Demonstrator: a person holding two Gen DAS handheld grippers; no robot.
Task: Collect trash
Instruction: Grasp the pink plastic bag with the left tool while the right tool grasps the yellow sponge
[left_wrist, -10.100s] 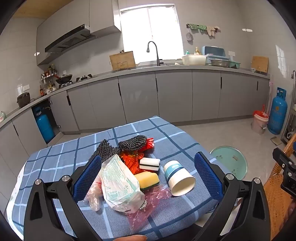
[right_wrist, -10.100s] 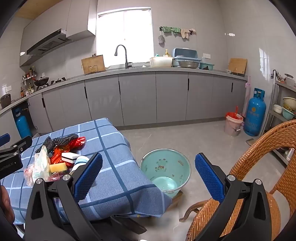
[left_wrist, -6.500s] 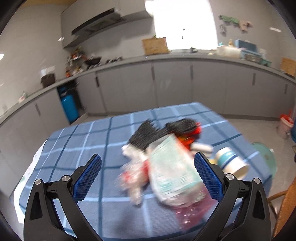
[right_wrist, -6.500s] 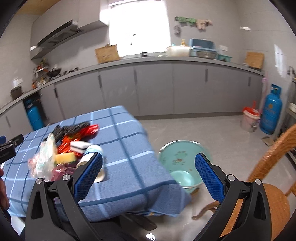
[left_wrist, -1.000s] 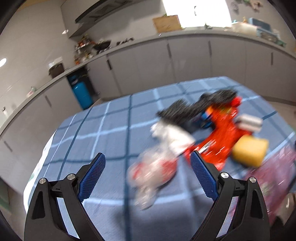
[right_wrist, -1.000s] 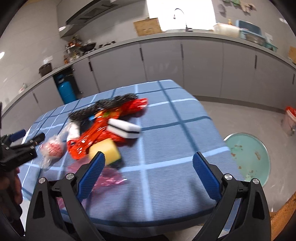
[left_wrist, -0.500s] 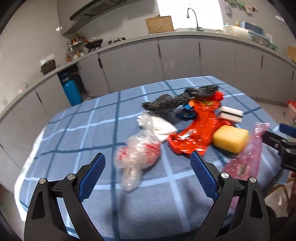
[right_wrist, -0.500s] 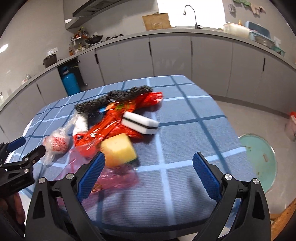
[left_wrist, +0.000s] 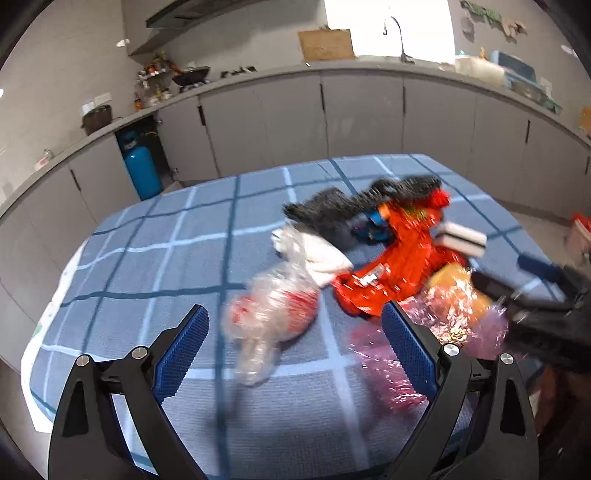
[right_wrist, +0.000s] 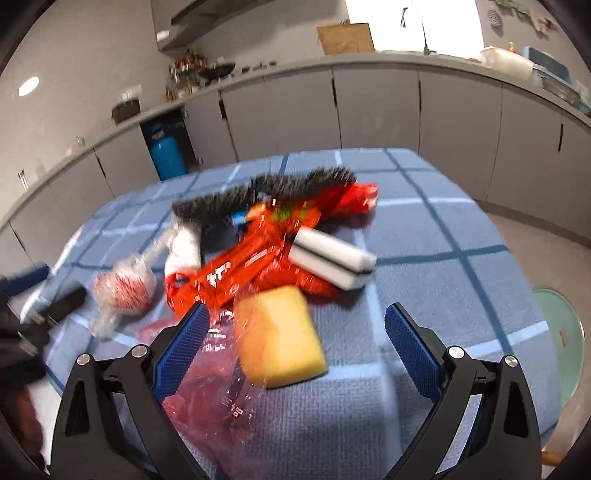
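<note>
A pile of trash lies on the blue checked tablecloth (left_wrist: 155, 266). My left gripper (left_wrist: 295, 347) is open just above a clear crumpled bag with red inside (left_wrist: 273, 314). A red wrapper (left_wrist: 399, 258), a white tissue (left_wrist: 314, 251) and a dark scrubbing cloth (left_wrist: 354, 206) lie beyond it. My right gripper (right_wrist: 295, 347) is open too, with the yellow sponge (right_wrist: 280, 339) between its fingers but untouched. The sponge rests on a pink plastic bag (right_wrist: 214, 391). A white-and-black sponge (right_wrist: 332, 262) lies behind, against the red wrapper (right_wrist: 251, 262).
A teal basin (right_wrist: 561, 332) stands on the floor off the table's right edge. Grey kitchen cabinets (left_wrist: 362, 122) run along the back wall, with a blue gas cylinder (left_wrist: 142, 170) at the left. The right gripper (left_wrist: 517, 280) shows at the left view's right side.
Both grippers have dropped closer to the pile. The right one has closed in on the yellow sponge and pink bag; the left one now hangs over the clear bag.
</note>
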